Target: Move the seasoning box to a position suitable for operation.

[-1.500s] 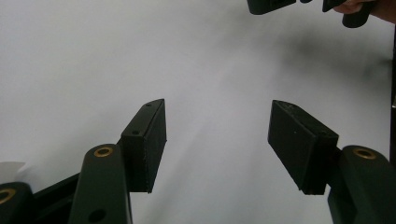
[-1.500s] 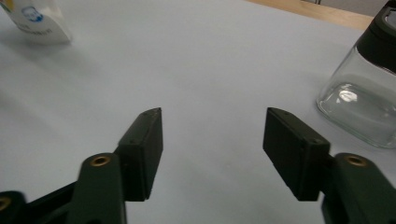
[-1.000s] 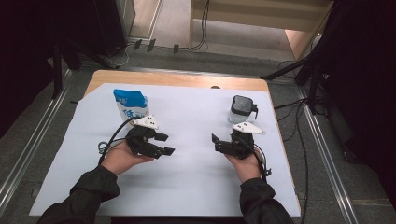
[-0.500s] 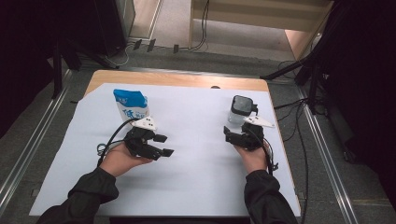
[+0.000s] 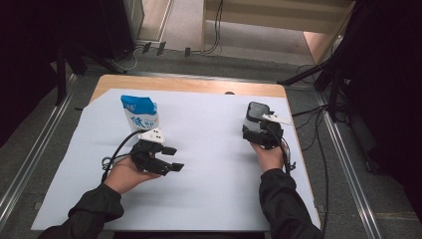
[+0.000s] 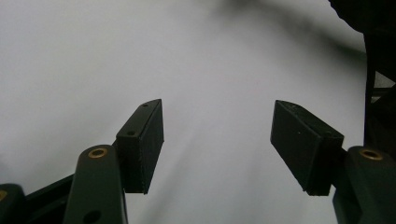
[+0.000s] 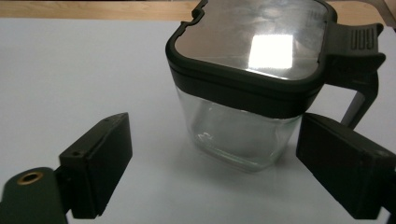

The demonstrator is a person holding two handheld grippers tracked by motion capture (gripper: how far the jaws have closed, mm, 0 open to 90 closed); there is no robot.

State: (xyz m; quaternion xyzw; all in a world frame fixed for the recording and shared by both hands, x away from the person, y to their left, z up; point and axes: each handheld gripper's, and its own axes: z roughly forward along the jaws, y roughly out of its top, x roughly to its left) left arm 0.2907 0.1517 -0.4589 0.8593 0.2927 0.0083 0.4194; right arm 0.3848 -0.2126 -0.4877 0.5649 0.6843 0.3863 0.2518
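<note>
Two grippers work here: our right gripper, jaws spread, faces the glass jar, which stands upright just ahead near the tabletop's right edge. Our left gripper, spread and empty, rests well apart beside the bag.

The high view looked forward and down from above the person's side, taking in the whole table, the white sheet and floor beyond. The left gripper view sat just behind the left claw, close over the sheet, facing along its jaws. The right gripper view rode low behind the right claw, looking level at the jar close ahead. The high view shared that jar with the right gripper view; all three shared the sheet.
</note>
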